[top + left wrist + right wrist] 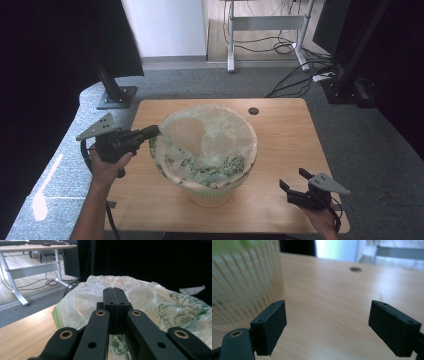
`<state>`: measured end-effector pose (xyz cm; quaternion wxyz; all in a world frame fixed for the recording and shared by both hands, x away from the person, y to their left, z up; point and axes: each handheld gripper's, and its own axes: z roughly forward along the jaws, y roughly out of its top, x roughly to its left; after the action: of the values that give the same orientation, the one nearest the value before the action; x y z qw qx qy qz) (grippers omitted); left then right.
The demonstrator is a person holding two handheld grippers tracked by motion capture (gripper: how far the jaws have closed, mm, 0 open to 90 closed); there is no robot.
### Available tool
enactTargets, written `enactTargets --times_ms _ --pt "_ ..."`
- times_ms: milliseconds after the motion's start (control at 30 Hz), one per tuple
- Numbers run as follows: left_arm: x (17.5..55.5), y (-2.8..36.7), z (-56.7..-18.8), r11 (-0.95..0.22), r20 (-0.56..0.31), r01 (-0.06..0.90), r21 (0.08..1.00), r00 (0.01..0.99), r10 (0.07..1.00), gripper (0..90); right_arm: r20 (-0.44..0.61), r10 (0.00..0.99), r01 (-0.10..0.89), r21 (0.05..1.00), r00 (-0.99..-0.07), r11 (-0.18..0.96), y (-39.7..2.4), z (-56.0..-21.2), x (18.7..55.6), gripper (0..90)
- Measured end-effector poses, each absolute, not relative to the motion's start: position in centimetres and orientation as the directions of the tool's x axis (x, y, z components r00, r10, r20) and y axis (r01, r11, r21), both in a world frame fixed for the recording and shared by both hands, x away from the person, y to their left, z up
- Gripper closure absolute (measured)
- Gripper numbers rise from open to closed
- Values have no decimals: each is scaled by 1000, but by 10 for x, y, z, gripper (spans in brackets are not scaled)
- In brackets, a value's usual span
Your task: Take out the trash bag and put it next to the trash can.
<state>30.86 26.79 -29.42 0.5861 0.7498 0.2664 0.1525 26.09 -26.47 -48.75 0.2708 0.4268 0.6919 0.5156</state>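
A pale slatted waste basket (pixel 210 196) stands in the middle of the wooden table (pixel 285 145), lined with a clear plastic bag (pixel 210 135) printed with green leaves. My left gripper (pixel 152 131) is at the bag's left rim, jaws pressed together on the thin film, which peaks up toward the tips. In the left gripper view the shut jaws (pixel 115 291) lie against the bulging bag (pixel 150 297). My right gripper (pixel 295 181) is near the table's front right corner, open and holding nothing. In the right gripper view its pads (pixel 270 325) stand wide apart beside the basket wall (pixel 242 290).
A round cable hole (pixel 253 110) sits near the table's far edge, also visible as the hole (pixel 355 269) in the right gripper view. Dark stands and cables surround the table on grey carpet. A white desk frame (pixel 265 22) stands behind.
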Motion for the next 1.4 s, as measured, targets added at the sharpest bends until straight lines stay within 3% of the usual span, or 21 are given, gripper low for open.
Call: enactTargets --times_ms 67,267,533,967,1033,1067,1100,1133,1167,1200,1233,1300,1400 --pt "311 267 -296 -167 -94 227 959 817 569 900 90 820 276 958 -565 84 -267 -465 272 162" --pt "311 269 -298 -148 -115 235 961 822 558 900 103 737 216 975 -668 59 -266 -420 288 172" --pt "310 267 -300 -146 -120 237 960 824 554 900 79 569 177 977 -818 119 -228 -349 312 178" --pt "310 269 -302 -144 -124 240 960 825 551 900 28 434 148 958 -900 245 -184 -342 344 288" --pt "310 269 -302 -142 -125 240 960 825 551 900 0 430 131 953 -903 274 -178 -342 345 378" --pt "309 269 -303 -142 -126 241 960 825 551 900 0 430 131 953 -903 274 -178 -342 345 378" --pt "309 270 -303 -141 -127 242 960 825 551 900 -6 432 127 952 -902 280 -177 -342 345 465" --pt "309 270 -303 -140 -128 243 960 825 551 900 -5 422 135 944 -907 301 -176 -342 347 637" --pt "309 270 -303 -140 -128 243 960 824 551 900 -5 422 135 944 -907 301 -176 -342 347 637" --pt "309 270 -303 -141 -128 243 960 824 552 900 -8 426 141 938 -905 316 -175 -341 347 766" --pt "309 270 -303 -140 -127 242 960 824 552 900 -8 426 141 938 -905 316 -175 -341 347 766" --pt "308 271 -303 -142 -125 240 960 824 552 900 -3 434 153 934 -901 323 -174 -340 349 883" --pt "308 271 -303 -138 -126 239 961 824 553 900 -1 448 156 936 -894 314 -175 -339 351 898"
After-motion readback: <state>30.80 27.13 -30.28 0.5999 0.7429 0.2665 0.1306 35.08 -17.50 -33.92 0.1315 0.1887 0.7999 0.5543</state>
